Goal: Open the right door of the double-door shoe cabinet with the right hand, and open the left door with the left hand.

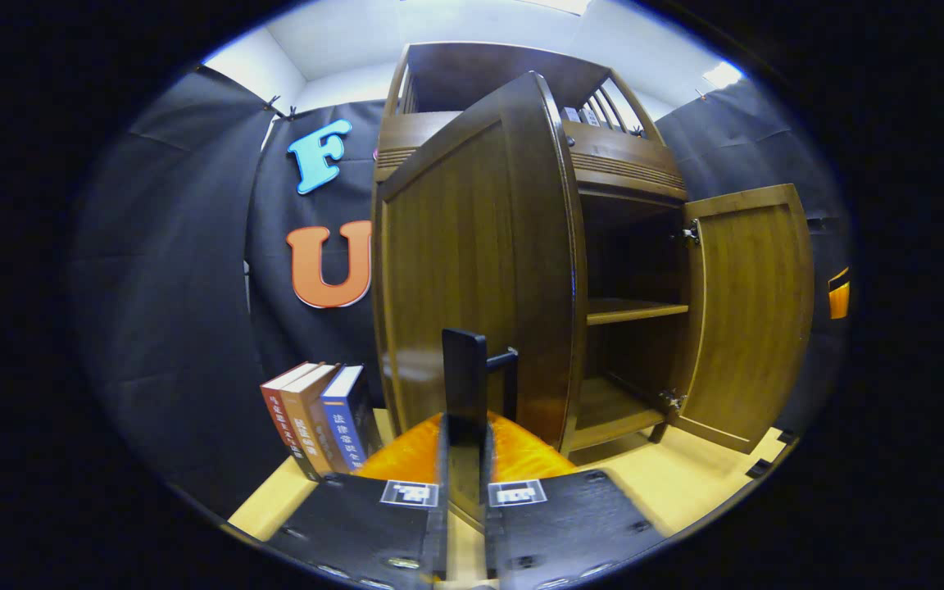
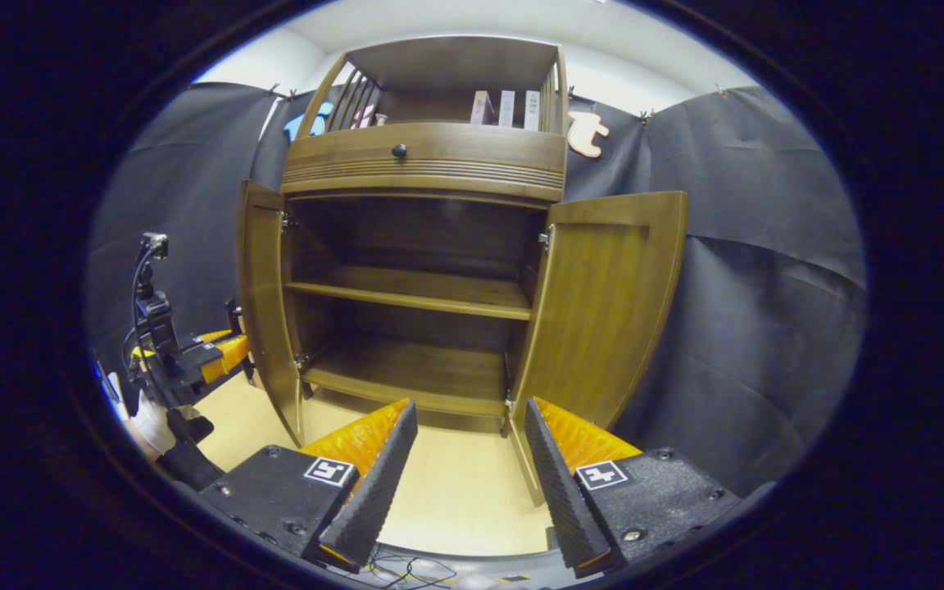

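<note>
- In the left gripper view, the left gripper (image 1: 465, 459) is sitting at the bottom, its fingers (image 1: 406, 447) drawn close and pinching the dark handle (image 1: 465, 385) of the left door (image 1: 472, 270) between them.
- The left door is standing swung out toward the camera, its panel facing the lens and its edge running up the middle of the view.
- Behind it the cabinet (image 1: 628, 176) is showing its dark inside, with a shelf (image 1: 634, 310) across the middle and a floor board below.
- The right door (image 1: 755, 315) is hanging open on the far side, turned well out from the cabinet front.
- Three books (image 1: 320, 418) are standing upright on the table (image 1: 685, 483) just left of the cabinet, by the black cloth.
- In the right gripper view, the right gripper (image 2: 468, 459) is hovering in front of the cabinet (image 2: 423, 164) with its fingers (image 2: 374, 459) spread wide apart and nothing between them.
- Both doors are standing open here: the left door (image 2: 263, 311) edge-on at the left, the right door (image 2: 603, 311) angled out at the right, near the right finger.
- The shelf (image 2: 415, 293) and bottom board are lying bare, and a few boxes (image 2: 506, 108) are standing in the top rack.
- The left gripper (image 2: 210, 356) is sitting at the far left, just beside the left door, with a hand (image 2: 144, 426) below it.
</note>
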{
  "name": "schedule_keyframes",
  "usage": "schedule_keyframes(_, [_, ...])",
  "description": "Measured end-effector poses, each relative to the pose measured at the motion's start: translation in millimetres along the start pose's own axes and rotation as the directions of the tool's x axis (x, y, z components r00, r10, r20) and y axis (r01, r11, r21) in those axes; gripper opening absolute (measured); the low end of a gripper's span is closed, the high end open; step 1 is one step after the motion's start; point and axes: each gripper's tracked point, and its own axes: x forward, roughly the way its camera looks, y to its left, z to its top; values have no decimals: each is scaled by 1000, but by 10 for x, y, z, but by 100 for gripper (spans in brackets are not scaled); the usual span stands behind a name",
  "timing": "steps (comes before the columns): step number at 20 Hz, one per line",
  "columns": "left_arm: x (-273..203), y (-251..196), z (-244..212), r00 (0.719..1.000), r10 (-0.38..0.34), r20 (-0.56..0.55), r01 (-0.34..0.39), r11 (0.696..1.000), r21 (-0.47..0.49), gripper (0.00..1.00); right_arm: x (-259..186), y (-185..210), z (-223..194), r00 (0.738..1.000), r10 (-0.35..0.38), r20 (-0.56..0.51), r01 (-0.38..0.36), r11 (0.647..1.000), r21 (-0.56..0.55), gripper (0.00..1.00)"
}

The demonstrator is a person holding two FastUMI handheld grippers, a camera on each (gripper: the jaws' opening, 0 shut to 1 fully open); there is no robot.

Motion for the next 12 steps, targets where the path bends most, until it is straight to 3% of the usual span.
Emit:
schedule_keyframes(1, [-56,61,7,1000,10,-2,-10,1000,2,7,-3,27,9,1000,7,0,-7,1000,2,84])
schedule_keyframes(7, [-181,473,-36,1000,13,-18,-13,1000,5,7,19,219,-35,999,47,-4,-47,999,13,84])
schedule_keyframes(8, [-149,590,-70,1000,23,-19,-23,1000,4,1,23,258,-53,999,54,-7,-53,998,17,84])
schedule_keyframes(10, [-178,802,-81,999,37,-24,-37,999,17,1,29,328,-65,998,66,-10,-66,998,25,84])
schedule_keyframes(12, [-170,958,-86,1000,13,-21,-13,1000,11,0,42,397,-85,997,78,-16,-78,997,24,84])
